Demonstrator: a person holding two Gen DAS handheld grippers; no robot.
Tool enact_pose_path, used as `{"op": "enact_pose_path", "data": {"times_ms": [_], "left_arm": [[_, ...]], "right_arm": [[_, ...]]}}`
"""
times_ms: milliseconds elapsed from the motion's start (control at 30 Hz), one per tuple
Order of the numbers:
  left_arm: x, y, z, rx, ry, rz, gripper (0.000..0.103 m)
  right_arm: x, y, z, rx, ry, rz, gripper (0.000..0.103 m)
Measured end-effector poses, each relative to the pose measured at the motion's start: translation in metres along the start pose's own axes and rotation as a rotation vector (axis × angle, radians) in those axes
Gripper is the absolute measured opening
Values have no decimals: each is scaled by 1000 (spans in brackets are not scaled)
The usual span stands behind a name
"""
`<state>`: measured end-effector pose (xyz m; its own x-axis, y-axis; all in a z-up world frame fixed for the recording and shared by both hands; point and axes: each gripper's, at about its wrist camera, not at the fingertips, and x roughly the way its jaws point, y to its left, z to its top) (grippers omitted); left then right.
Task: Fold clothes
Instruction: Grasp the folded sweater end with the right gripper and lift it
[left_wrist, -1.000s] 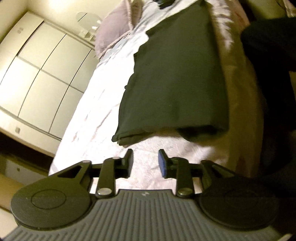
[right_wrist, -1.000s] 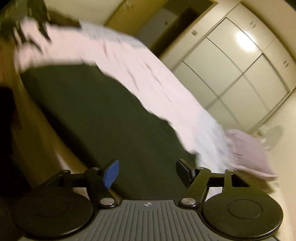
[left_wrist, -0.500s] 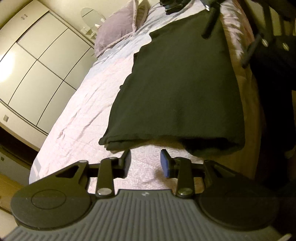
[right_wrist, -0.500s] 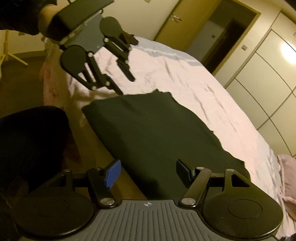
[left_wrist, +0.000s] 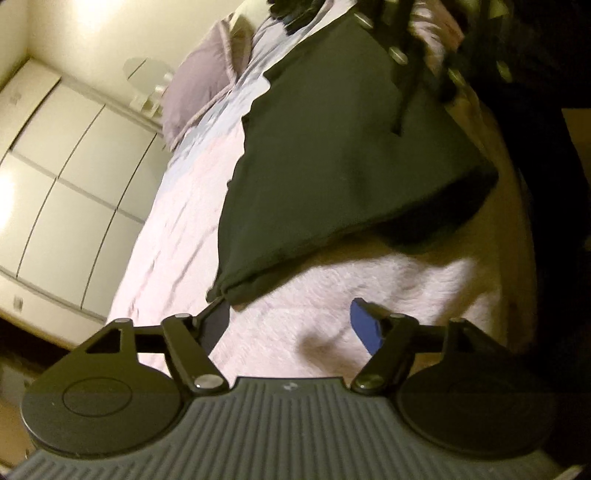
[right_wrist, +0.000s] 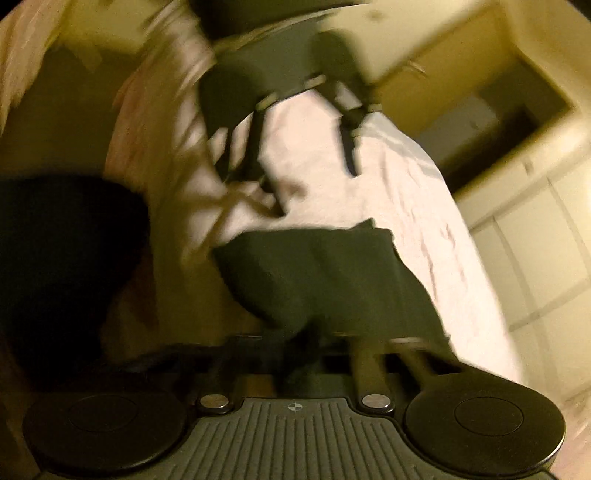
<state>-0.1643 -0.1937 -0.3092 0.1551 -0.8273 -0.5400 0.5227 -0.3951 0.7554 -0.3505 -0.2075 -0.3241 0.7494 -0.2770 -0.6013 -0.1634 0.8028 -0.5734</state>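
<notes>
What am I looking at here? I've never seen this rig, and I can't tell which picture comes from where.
There is no robot arm. A person holds a pair of two-finger tongs in each hand, and each pair carries a wide-angle camera that looks along its fingers. One picture comes from the left tongs, which are open and hold nothing, just short of a dark garment. The garment lies flat on a bed with a pink spread. A pillow and a wardrobe are behind it. The other picture comes from the right tongs, at the garment's opposite end. It is badly blurred, so I cannot tell whether they grip the cloth.
</notes>
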Motion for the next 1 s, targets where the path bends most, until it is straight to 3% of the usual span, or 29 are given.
{"op": "enact_pose_path", "data": {"times_ms": [133,400,433,467,500,533,700,833,1000], "left_arm": [[22,7,0,96,-34,13,79],[69,18,12,251,-106,10,76],[72,19,12,257,-110,-1,63],[76,20,13,261,-108,-15,31],[78,22,13,259,-91,-33,15],[79,22,13,252,-77,-45,10],[63,21,7,174,-68,-40,6],[38,23,9,136,-26,-43,6],[25,62,48,138,3,-19,7]], "right_arm": [[-17,-29,3,119,-62,-17,6],[-27,-55,-2,257,-97,-25,6],[-26,-55,-2,261,-98,-24,6],[-24,-53,-3,258,-97,-20,6],[-22,-52,-4,251,-93,-13,6],[-21,-47,-5,244,-88,-9,6],[-22,-31,-1,205,-86,42,6],[-29,-29,-2,243,-150,118,6],[-49,-48,-13,341,-251,120,6]]}}
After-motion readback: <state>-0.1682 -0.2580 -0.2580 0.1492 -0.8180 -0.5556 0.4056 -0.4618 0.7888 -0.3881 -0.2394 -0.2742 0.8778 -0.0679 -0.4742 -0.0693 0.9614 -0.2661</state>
